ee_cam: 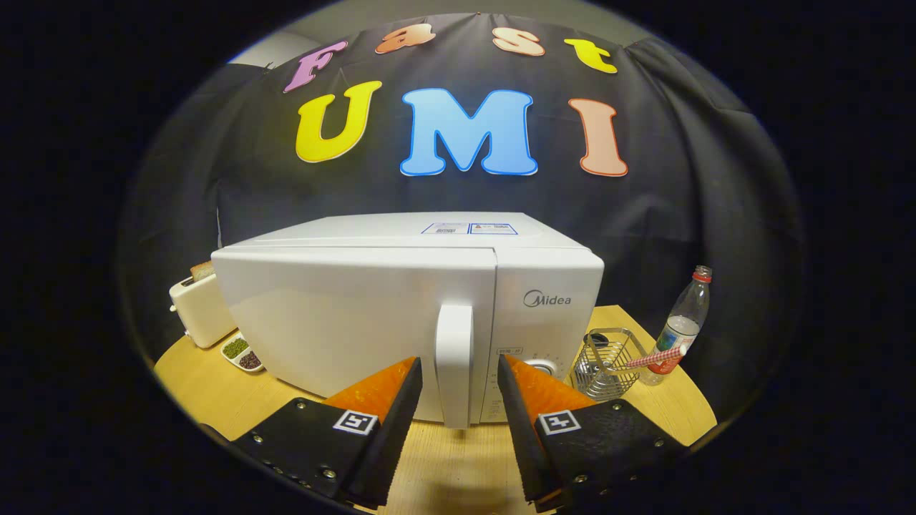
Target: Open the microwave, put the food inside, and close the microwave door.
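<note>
Jaws of the gripper (458, 372) stand apart, one finger on each side of the door handle (454, 363), and neither finger presses on it; a small gap shows on both sides.

After that, by size: the white microwave (401, 315) stands on the round wooden tabletop (458, 465), directly ahead of the fingers. Its door (336, 322) is closed and flat against the body. The vertical handle sits at the right edge of the door, between the two fingertips. To the right of the handle is the control panel (547, 336), with a round knob (545, 368) low down, partly hidden behind the right finger.

Left of the microwave, and a little behind it, stands a white toaster (200, 311) with a slice of bread (202, 270) sticking out of the top. Just in front of the toaster lies a small divided dish (242, 353), with green grains in one part and dark ones in the other.

Right of the microwave stands a wire basket (608, 361). Beside it is a clear plastic bottle (683, 325) with a red cap, upright. A red-and-white checked stick-shaped thing (655, 359) lies across the basket rim toward the bottle; what it is I cannot tell.
</note>
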The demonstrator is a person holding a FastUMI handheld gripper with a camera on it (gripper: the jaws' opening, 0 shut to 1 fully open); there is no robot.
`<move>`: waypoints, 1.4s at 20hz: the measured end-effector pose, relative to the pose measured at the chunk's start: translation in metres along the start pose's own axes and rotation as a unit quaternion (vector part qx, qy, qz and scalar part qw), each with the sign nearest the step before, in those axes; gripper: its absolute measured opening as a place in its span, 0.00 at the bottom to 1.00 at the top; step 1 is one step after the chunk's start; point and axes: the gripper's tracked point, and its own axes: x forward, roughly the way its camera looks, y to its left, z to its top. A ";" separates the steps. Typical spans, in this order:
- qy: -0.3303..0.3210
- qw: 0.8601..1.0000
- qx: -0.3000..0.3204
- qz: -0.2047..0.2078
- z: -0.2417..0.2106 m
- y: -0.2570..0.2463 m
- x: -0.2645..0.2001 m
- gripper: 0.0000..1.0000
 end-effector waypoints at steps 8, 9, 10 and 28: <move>0.015 1.000 -0.007 -0.013 -0.007 0.005 0.012 0.26; 0.018 1.000 -0.005 -0.009 -0.007 0.005 0.013 0.26; 0.023 1.000 -0.005 -0.007 -0.008 0.004 0.009 0.26; 0.062 0.998 -0.021 -0.011 -0.041 0.045 -0.081 0.15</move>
